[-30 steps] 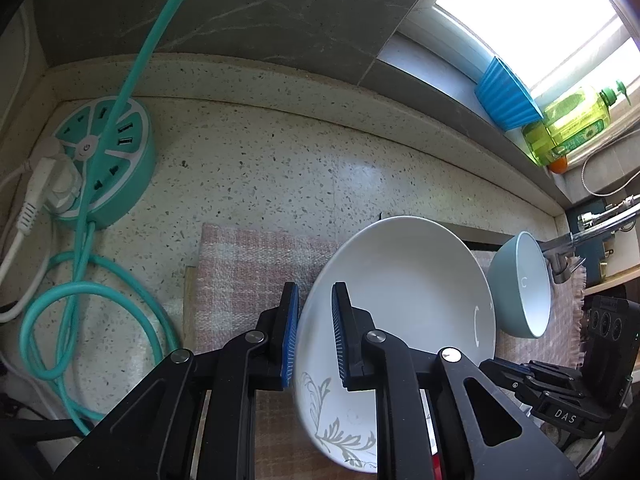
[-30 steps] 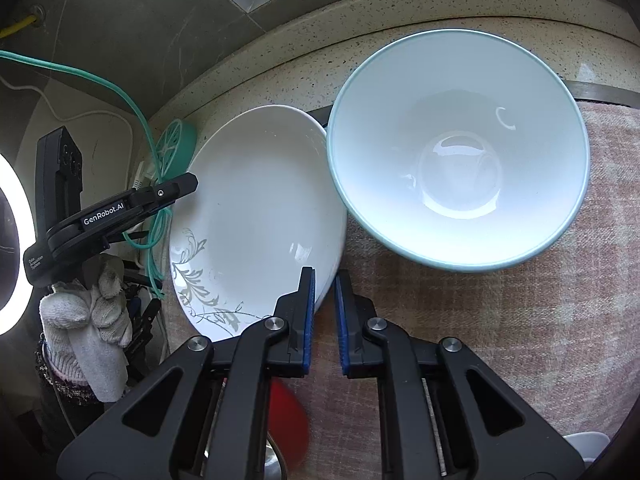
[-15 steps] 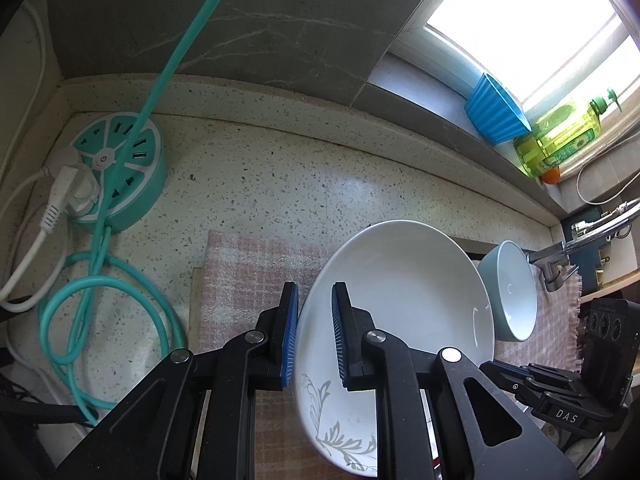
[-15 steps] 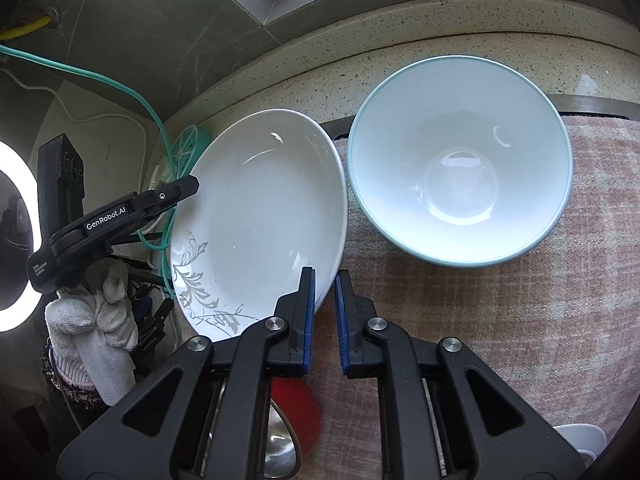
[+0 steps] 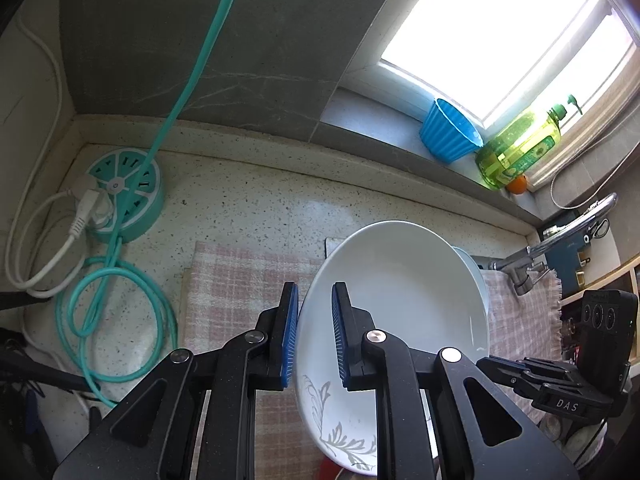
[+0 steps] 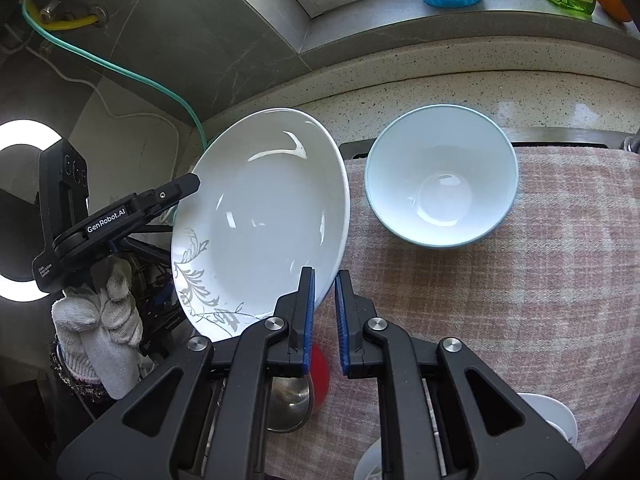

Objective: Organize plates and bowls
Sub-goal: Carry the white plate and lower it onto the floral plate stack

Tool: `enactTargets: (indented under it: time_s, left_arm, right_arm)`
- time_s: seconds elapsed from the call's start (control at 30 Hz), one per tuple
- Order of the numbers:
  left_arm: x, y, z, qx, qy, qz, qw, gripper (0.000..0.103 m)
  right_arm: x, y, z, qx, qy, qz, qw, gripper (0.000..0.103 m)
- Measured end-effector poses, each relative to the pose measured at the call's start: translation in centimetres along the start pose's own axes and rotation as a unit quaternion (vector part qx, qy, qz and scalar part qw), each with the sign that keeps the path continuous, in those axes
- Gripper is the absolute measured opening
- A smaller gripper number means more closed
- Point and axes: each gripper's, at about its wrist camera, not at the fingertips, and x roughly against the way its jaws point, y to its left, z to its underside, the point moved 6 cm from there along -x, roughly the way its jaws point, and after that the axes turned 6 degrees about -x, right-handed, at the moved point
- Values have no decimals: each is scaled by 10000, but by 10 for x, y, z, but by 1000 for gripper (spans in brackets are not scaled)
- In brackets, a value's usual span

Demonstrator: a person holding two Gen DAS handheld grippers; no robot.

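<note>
A white plate (image 5: 392, 312) with a grey leaf pattern hangs tilted above the pink checked cloth (image 5: 236, 280). My left gripper (image 5: 314, 336) is shut on the plate's left rim. In the right wrist view the same plate (image 6: 260, 220) has my right gripper (image 6: 324, 312) shut on its near right rim. The left gripper (image 6: 188, 184) clamps the opposite rim there, held by a white-gloved hand (image 6: 96, 320). A white bowl with a pale blue rim (image 6: 440, 176) sits upright on the cloth (image 6: 520, 300), to the right of the plate. In the left wrist view the plate mostly hides that bowl (image 5: 478, 276).
A teal round power strip (image 5: 124, 196) and looped teal cable (image 5: 116, 316) lie on the counter at left. A blue cup (image 5: 450, 132) and green soap bottle (image 5: 520, 148) stand on the sill. A faucet (image 5: 560, 236) is at right. A red item (image 6: 320, 364), metal ladle (image 6: 288, 400) and white dishes (image 6: 552, 416) lie below.
Both grippers have risen together with the plate held between them. The bowl stayed on the cloth and now looks smaller and farther below.
</note>
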Motion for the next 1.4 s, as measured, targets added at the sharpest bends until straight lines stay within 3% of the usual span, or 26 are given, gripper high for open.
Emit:
enactTargets:
  time_s: [0.33,0.8,1.4]
  left_arm:
    - [28,-48,19,-28,-282,68,9996,15]
    - [44,-124,76,21,-427,204,9989,15]
    - [19,-177,159,205,28,298,9993,15]
  right_arm:
    - [54,-18,15,186,-36,-89,9998,10]
    - [116,-63,57,498,101,47,9987,10]
    - [129,-135,109,697,587,556,9943,10]
